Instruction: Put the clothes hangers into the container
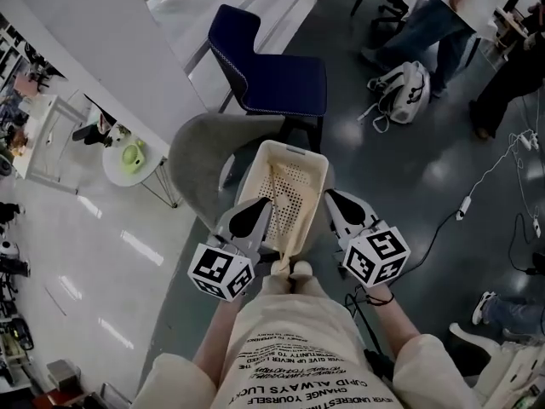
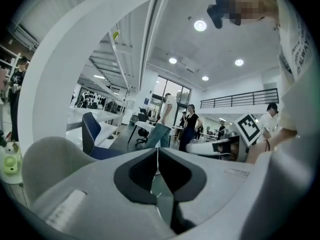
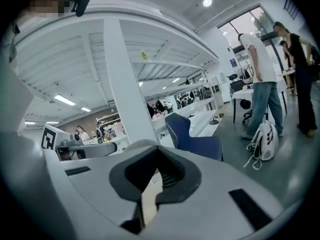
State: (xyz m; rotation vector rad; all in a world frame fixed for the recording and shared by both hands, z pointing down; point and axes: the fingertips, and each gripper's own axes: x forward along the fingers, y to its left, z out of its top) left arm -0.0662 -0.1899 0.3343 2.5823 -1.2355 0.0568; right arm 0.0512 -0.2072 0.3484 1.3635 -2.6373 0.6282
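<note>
Now our left claw (image 1: 257, 210) and right claw (image 1: 335, 201) hang clenched on nothing over the perforated basket (image 1: 294, 148); seeing no hangers, we should look around first.

The dark grey floor (image 1: 409, 194) carries a cream basket (image 1: 294, 153) with a perforated wall, standing just beside a light grey chair (image 1: 204, 156), and a navy chair (image 1: 272, 66) stands behind both. Further right on the floor lie a white backpack (image 1: 404, 88) and a white power strip (image 1: 465, 204) on its cable. A small round white table (image 1: 128, 164) stands to the left.
</note>
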